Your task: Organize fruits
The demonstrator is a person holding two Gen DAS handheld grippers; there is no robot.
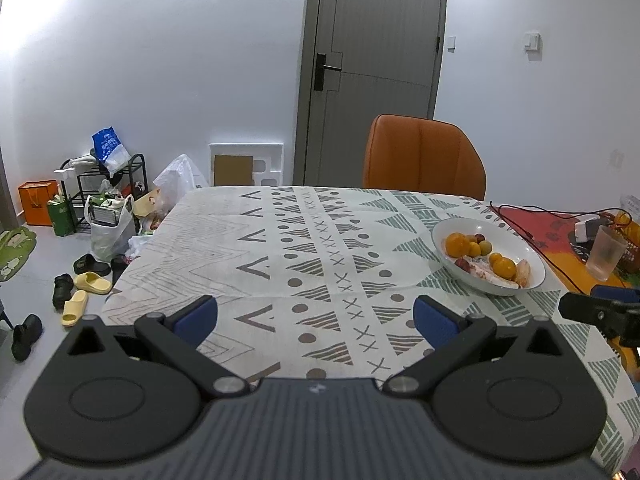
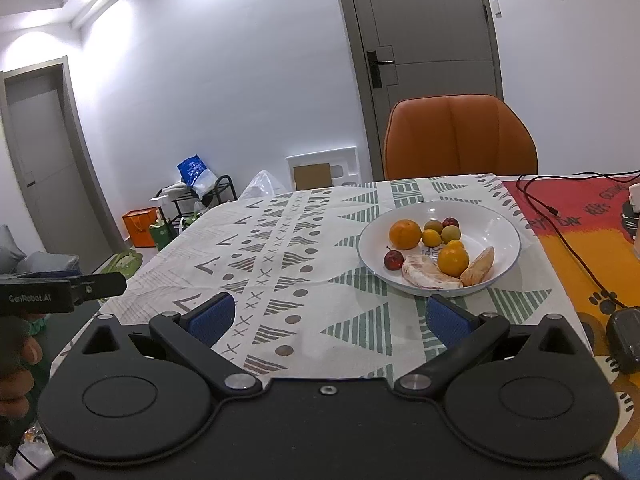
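On the bench (image 2: 304,240), toward its right side under a patterned cloth (image 1: 304,248), sits a white bowl (image 2: 496,216), the landmark for everything here. All the fruit in view lies inside the bowl: two oranges (image 2: 405,234), a few small yellow and green fruits (image 2: 431,237), two small red ones (image 2: 393,259), and some pale peeled pieces (image 2: 428,274) at the near rim. No fruit shows on the cloth outside the bowl. That would fit either fruit already gathered or fruit waiting to be sorted out of it.

The right claw (image 2: 330,318) hovers just short of the bowl, its jaws spread wide and holding nothing. The bowl lies ahead of it and a little right. The left claw (image 1: 316,318) is also spread wide and empty, and the bowl lies ahead of it and well off to its right. The right claw is the nearer one.

The peeled pieces lie lengthwise along the near rim. Behind the bowl stands an orange chair (image 2: 460,136). Right of the bowl run black cables (image 2: 576,256) across a bright mat (image 2: 580,240).
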